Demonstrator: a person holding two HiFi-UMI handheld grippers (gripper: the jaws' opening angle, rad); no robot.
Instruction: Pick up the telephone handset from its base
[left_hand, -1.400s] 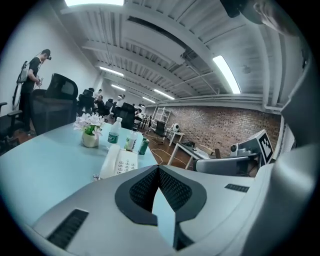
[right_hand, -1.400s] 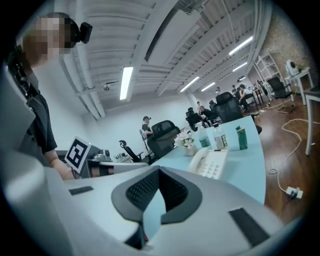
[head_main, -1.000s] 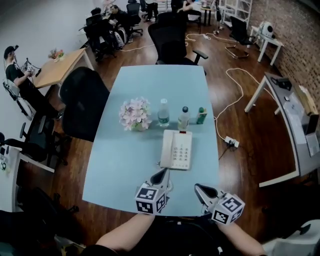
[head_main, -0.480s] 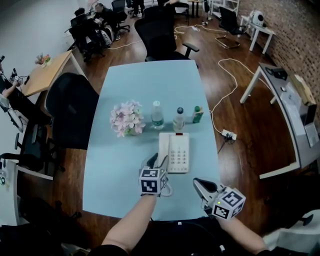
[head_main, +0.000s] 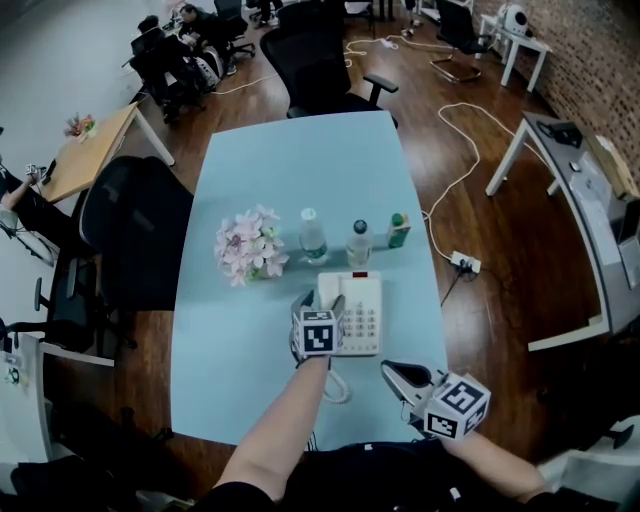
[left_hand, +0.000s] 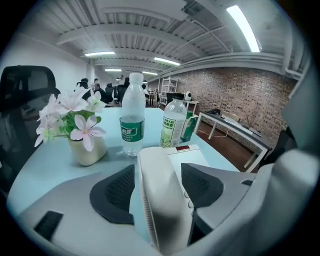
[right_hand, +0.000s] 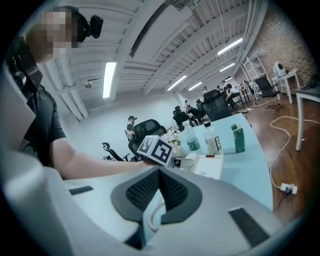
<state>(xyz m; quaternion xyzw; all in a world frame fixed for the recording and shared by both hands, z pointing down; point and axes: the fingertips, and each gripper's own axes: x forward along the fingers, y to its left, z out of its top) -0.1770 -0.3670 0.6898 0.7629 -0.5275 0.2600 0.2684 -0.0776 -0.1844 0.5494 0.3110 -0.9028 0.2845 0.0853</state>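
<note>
Left gripper (head_main: 320, 300) is down over the telephone (head_main: 362, 312), with its jaws opening. In the left gripper view the handset (left_hand: 157, 200) sits between the two pads. There's a gap on the left pad side and no squeeze visible, so it isn't gripped.

The handset lies in its cradle along the left edge of the base, not lifted. The coiled cord (head_main: 338, 385) loops off the near end of the phone onto the table (head_main: 290, 170).

Right gripper (head_main: 390, 370) is low over the near right part of the table, apart from the phone. Its pads meet at the tips with nothing held.

Count on the table:
- 1 telephone
- 2 clear water bottles (head_main: 313, 237) (head_main: 359, 243)
- 1 small green carton (head_main: 399, 230)
- 1 pot of pink-white flowers (head_main: 247, 247)

Flowers, bottles and carton stand in a row just beyond the phone's far edge, flowers leftmost and carton rightmost. 2 grippers, each with 1 marker cube.
</note>
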